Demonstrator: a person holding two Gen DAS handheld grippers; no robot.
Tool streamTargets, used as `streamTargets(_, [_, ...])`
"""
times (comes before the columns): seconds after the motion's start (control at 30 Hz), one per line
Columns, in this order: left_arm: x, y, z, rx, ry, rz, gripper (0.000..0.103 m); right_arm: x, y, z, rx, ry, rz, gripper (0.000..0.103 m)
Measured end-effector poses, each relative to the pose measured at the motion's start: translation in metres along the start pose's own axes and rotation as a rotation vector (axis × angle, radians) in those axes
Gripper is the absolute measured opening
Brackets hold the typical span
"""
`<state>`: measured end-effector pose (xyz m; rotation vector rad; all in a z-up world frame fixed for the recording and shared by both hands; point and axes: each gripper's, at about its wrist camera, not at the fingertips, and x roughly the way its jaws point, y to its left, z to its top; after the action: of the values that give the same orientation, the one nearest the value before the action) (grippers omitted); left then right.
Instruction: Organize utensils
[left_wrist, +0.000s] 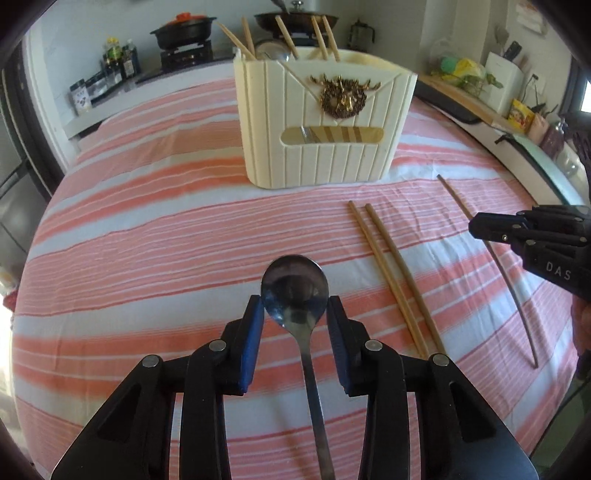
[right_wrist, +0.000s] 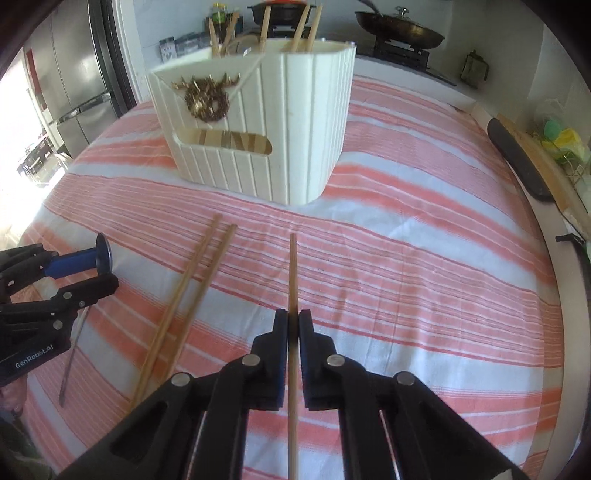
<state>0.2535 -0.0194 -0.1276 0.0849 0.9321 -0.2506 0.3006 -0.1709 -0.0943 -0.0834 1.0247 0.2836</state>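
Note:
My left gripper (left_wrist: 295, 304) has its blue pads against both sides of a metal spoon's (left_wrist: 295, 284) bowl, the handle running back between the fingers. From the right wrist view, that gripper (right_wrist: 105, 269) is at the left with the spoon (right_wrist: 104, 253) seen edge-on. My right gripper (right_wrist: 293, 318) is shut on a single wooden chopstick (right_wrist: 293, 266) that points toward the cream utensil holder (right_wrist: 258, 122). The left wrist view shows this gripper (left_wrist: 475, 228) at the right, gripping the chopstick (left_wrist: 517, 295). Two more chopsticks (left_wrist: 391, 273) lie side by side on the cloth between the grippers.
The holder (left_wrist: 321, 122) stands mid-table with several chopsticks and a metal utensil in it. A pink and white striped cloth (left_wrist: 147, 221) covers the table. Pots on a stove (left_wrist: 184, 33) sit behind, a fridge (right_wrist: 74, 92) far left, a cutting board (right_wrist: 535, 158) along the right edge.

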Motion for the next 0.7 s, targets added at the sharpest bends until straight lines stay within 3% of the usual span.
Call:
streamTargets(0.27, [-0.087,0.020,-0.024,-0.065,-0.183,-0.036,0.035,-0.100,-0.006,-0.026,0.069,-0.225,0.083,0.006])
streamTargets(0.53, [-0.127,0.025,-0.029,-0.112,-0.309,-0.065,0.034,-0.156,-0.001,-0.051,0.087,-0.410,0.101,0.006])
streamTargets(0.6, [-0.133,0.025,-0.027,-0.109,-0.315,-0.068,0.001,-0.166,0.002,-0.056,0.079,-0.446,0.090,0.006])
streamTargets(0.7, [-0.138,0.025,-0.024,-0.108,-0.331,-0.091,0.003,-0.177,0.004,-0.055,0.073,-0.495,0.098,0.006])
